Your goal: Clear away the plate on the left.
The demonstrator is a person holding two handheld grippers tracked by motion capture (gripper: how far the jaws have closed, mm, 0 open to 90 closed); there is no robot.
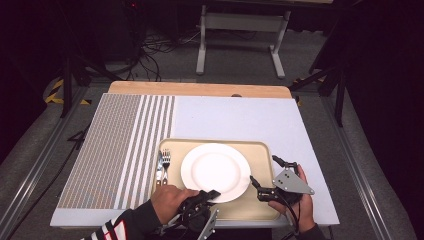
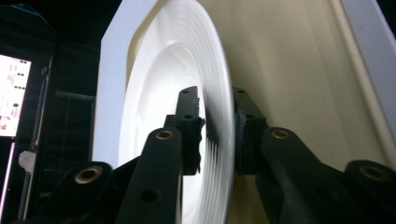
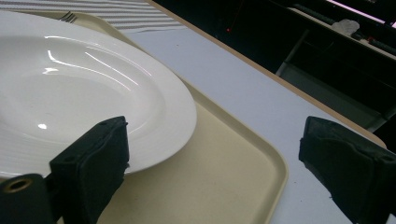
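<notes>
A white plate (image 1: 215, 170) lies on a beige tray (image 1: 260, 150), with a fork (image 1: 166, 159) and a knife (image 1: 159, 167) at the tray's left end. My left gripper (image 1: 212, 194) is at the plate's near rim. In the left gripper view the plate (image 2: 163, 84) stands edge-on and my left gripper (image 2: 218, 121) is shut on its rim, one jaw on each face. My right gripper (image 1: 263, 169) is open over the tray's right end. In the right gripper view my right gripper (image 3: 219, 163) gapes wide, one jaw by the plate (image 3: 70, 84), the other past the tray's (image 3: 224, 163) edge.
A striped mat (image 1: 125, 145) covers the table's left part; a pale board (image 1: 240, 117) lies under the tray. A wooden edge (image 1: 200, 89) runs along the far side. A white stand (image 1: 240, 30) and cables are on the floor beyond.
</notes>
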